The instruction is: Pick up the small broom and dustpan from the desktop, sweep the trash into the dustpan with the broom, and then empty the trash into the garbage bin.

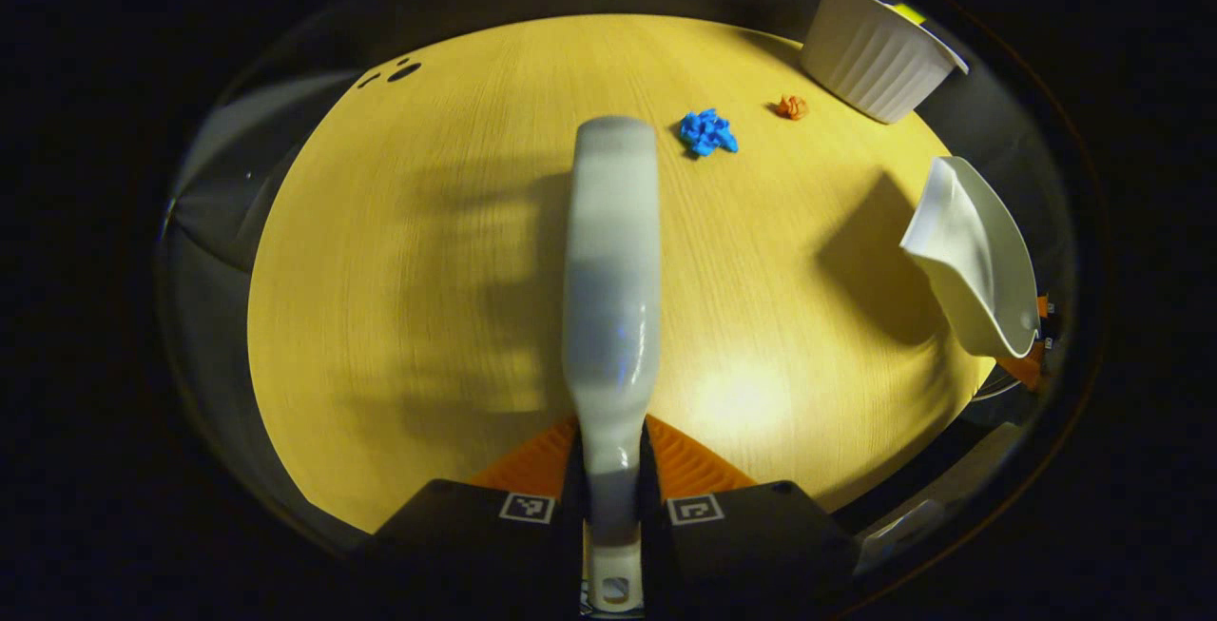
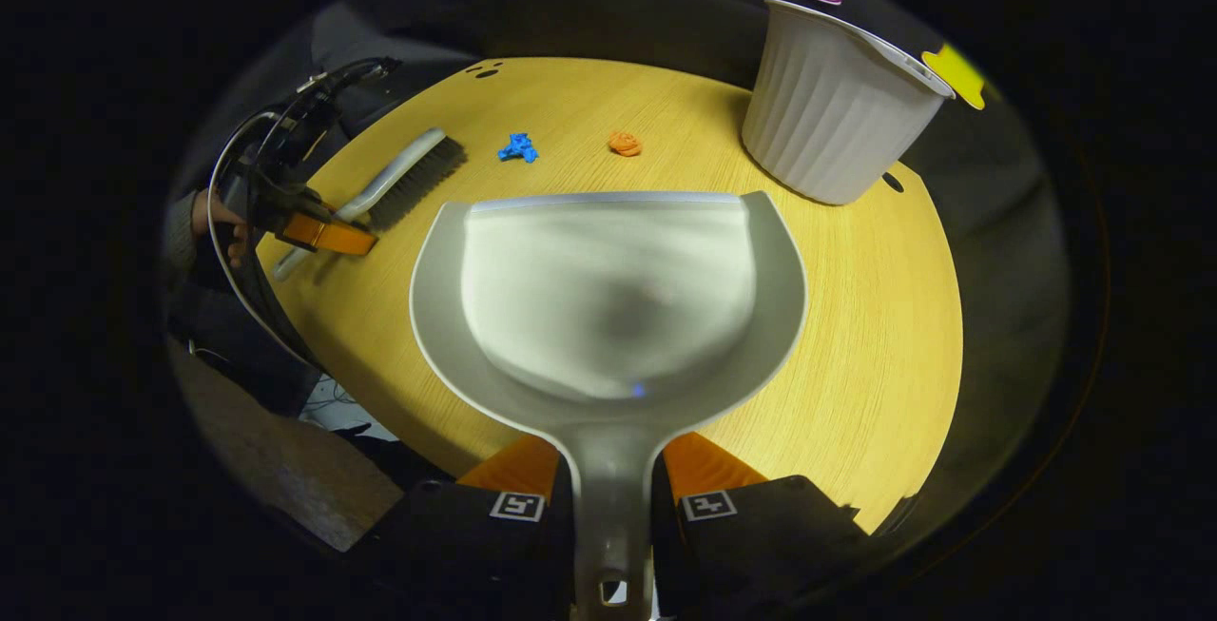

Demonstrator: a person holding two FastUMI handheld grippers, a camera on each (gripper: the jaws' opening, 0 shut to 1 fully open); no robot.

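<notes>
broom (image 1: 611, 269) blurred, its bristles hidden beneath its back.

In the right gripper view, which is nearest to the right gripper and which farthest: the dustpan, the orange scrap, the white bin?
1. The dustpan: its handle is held in the right gripper, straight ahead.
2. The orange scrap: on the table beyond the dustpan's front edge.
3. The white bin: ahead to the right; its base looks about level with the scrap, too close to call.
</notes>
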